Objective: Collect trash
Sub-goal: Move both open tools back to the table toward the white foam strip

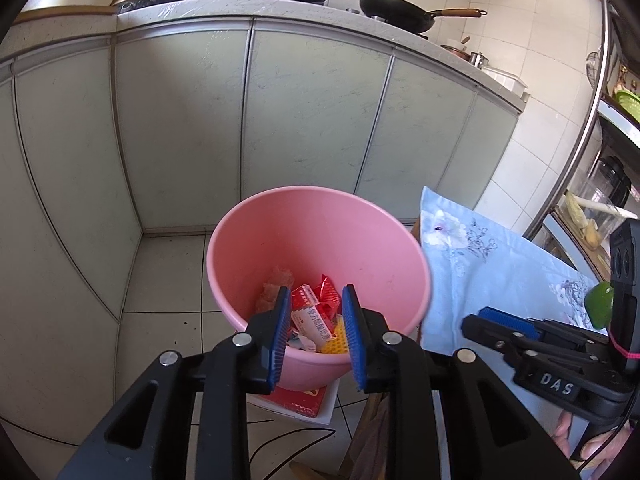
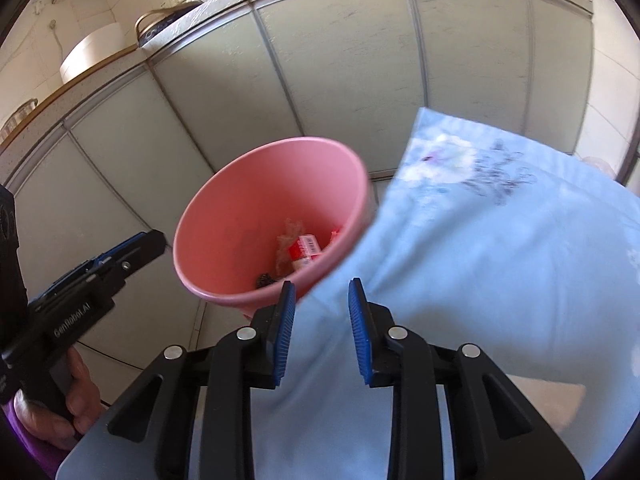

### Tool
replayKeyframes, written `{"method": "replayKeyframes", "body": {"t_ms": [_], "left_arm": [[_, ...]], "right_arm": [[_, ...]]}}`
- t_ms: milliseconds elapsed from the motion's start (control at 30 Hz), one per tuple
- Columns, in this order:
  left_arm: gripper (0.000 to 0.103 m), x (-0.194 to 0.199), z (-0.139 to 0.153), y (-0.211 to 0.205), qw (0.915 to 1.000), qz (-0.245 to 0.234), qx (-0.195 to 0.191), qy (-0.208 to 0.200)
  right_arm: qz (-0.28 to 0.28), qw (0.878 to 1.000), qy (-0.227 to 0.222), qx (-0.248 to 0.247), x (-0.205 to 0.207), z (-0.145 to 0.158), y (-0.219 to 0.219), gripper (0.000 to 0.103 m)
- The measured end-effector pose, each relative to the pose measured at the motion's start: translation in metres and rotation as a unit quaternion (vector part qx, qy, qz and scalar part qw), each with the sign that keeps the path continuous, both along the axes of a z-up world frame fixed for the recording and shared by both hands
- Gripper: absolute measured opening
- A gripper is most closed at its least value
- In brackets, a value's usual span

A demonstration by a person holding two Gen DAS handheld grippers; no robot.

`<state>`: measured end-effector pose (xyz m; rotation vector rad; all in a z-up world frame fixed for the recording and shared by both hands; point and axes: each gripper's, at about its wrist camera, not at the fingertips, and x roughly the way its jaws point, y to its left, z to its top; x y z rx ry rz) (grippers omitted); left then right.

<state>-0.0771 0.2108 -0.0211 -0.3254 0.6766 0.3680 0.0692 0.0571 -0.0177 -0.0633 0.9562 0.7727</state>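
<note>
A pink plastic bin (image 1: 320,220) stands on the tiled floor beside a table with a light blue flowered cloth (image 1: 480,280). Red and white wrappers (image 1: 316,308), a yellow mesh piece (image 1: 337,338) and a crumpled clear wrapper (image 1: 276,284) lie in it. My left gripper (image 1: 316,334) is open and empty above the bin's near rim. My right gripper (image 2: 322,330) is open and empty over the cloth (image 2: 500,260), just right of the bin (image 2: 248,200); it also shows in the left wrist view (image 1: 504,326). A green object (image 1: 599,305) lies on the cloth.
Pale green cabinet doors (image 1: 312,112) stand behind the bin. Two black woks (image 1: 394,10) sit on the counter above. A red and white box (image 1: 302,400) lies under the bin. A metal shelf rack (image 1: 592,128) stands at right. A black cable (image 1: 288,438) lies on the floor.
</note>
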Motion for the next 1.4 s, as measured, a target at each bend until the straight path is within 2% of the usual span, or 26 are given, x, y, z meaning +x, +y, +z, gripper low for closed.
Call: {"method": "replayKeyframes", "body": {"t_ms": [400, 733, 967, 1067, 1400], "left_arm": [[0.025, -0.005, 0.02, -0.032, 0.9989, -0.043, 0.009, -0.015], [0.025, -0.001, 0.027, -0.066, 0.9952, -0.097, 0.016, -0.009], [0.025, 0.007, 0.007, -0.093, 0.9905, -0.136, -0.013, 0.02], [0.025, 0.008, -0.006, -0.109, 0.9875, -0.152, -0.011, 0.039], [0.025, 0.015, -0.038, -0.14, 0.9808, -0.178, -0.02, 0.077]], "right_arm": [[-0.082, 0.997, -0.011, 0.005, 0.008, 0.011, -0.089, 0.028], [-0.126, 0.992, -0.001, 0.013, 0.009, 0.003, -0.135, 0.028], [-0.09, 0.996, 0.007, -0.005, 0.021, -0.005, -0.138, 0.028], [-0.081, 0.997, 0.011, -0.011, 0.03, -0.01, -0.139, 0.034], [-0.086, 0.993, 0.077, 0.027, 0.043, -0.034, -0.153, 0.034]]}}
